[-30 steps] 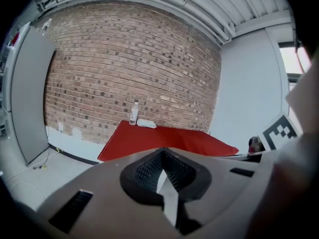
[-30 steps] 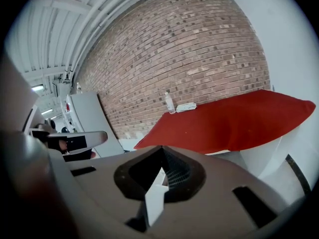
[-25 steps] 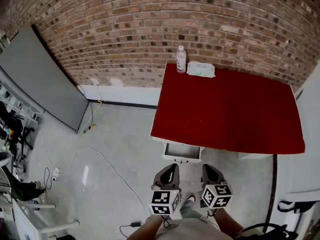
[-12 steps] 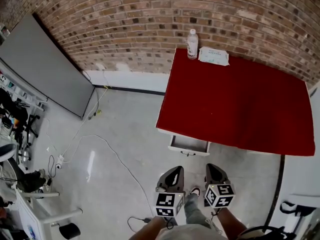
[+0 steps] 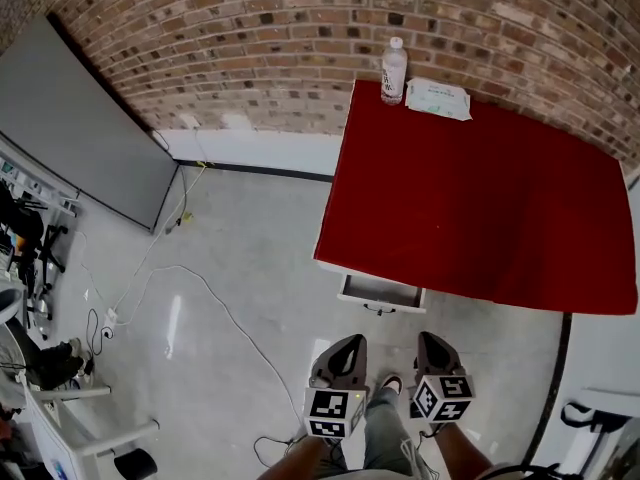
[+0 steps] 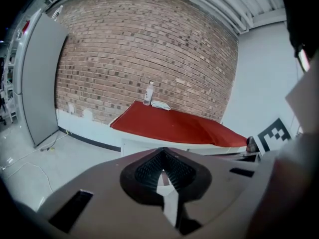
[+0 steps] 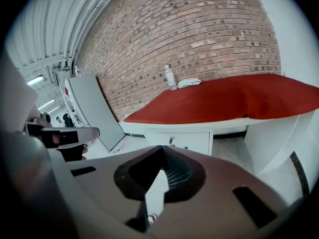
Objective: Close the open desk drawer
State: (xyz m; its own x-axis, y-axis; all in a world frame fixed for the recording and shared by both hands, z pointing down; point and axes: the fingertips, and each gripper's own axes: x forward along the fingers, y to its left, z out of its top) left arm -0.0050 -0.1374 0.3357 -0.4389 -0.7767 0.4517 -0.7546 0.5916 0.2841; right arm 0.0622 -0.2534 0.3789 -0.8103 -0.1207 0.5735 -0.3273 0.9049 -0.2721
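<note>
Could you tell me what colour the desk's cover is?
The cover is red, clearest in the head view.

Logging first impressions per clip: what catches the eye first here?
The bright red desk top stands out by the brick wall, with a bottle and a white packet at its far edge. Under its near-left corner a white drawer stands open; the left gripper and right gripper hover short of it, shut.

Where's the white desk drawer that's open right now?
In the head view, the white drawer juts from the near left edge of the red-topped desk, ahead of the left gripper and right gripper.
</note>
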